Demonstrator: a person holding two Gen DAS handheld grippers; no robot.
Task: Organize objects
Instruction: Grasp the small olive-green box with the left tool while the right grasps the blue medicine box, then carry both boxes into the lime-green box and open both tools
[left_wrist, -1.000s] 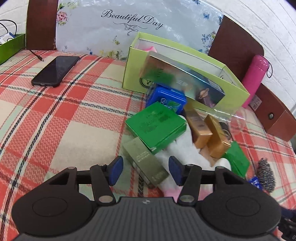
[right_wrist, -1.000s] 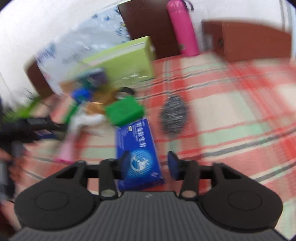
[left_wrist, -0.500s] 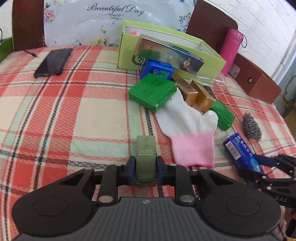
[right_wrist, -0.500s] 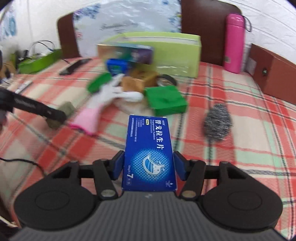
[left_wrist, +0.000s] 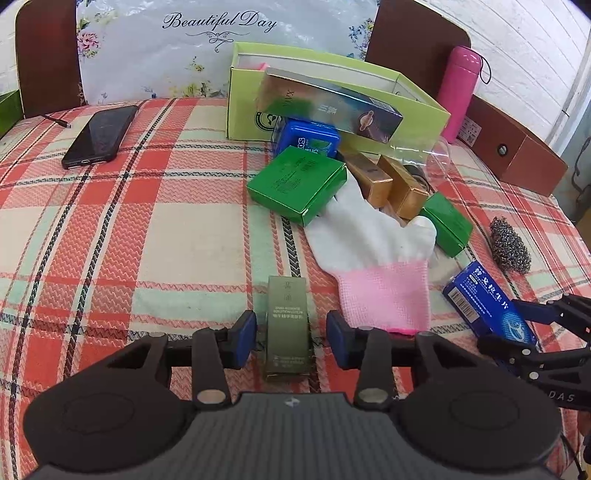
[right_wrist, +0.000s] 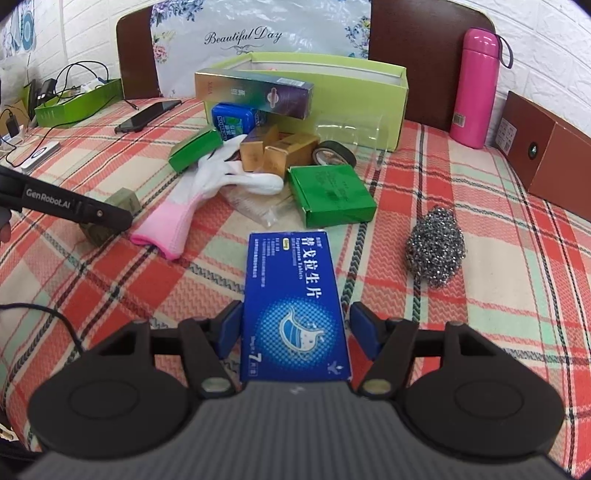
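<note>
Landmark: lime-green open box (left_wrist: 332, 110), standing at the back of the plaid cloth (left_wrist: 147, 229).

- Long shiny carton (left_wrist: 328, 105): leaning tilted against the front wall of the lime-green box.
- Blue tin (left_wrist: 308, 138): just in front of the box, under the leaning carton.
- Large green box (left_wrist: 295, 184): in front of the blue tin, one corner over the glove.
- Two gold boxes (left_wrist: 388, 181): side by side, in front of the lime-green box toward its right end.
- Tape roll (right_wrist: 334, 153): beside the gold boxes, near the box's front.
- Small green box (left_wrist: 447, 223): further forward, right of the glove.
- White and pink glove (left_wrist: 373, 258): stretched forward from the pile, cuff nearest the camera.
- Steel scourer (left_wrist: 509, 245): well right of the pile.
- Pink bottle (left_wrist: 460, 88): upright, behind the box's right end.
- Phone (left_wrist: 99, 134): lying flat, well left of the box.
- Olive carton (left_wrist: 288, 328): well forward of the box, flat on the cloth between the fingers of the left gripper (left_wrist: 290, 338). Jaws opening; pads clear of both sides.
- Blue pill box (right_wrist: 293, 306): well forward of the box, flat on the cloth between the fingers of the right gripper (right_wrist: 293, 334). Jaws opening; a gap shows on the right side, while the left pad sits right at the box edge.
</note>
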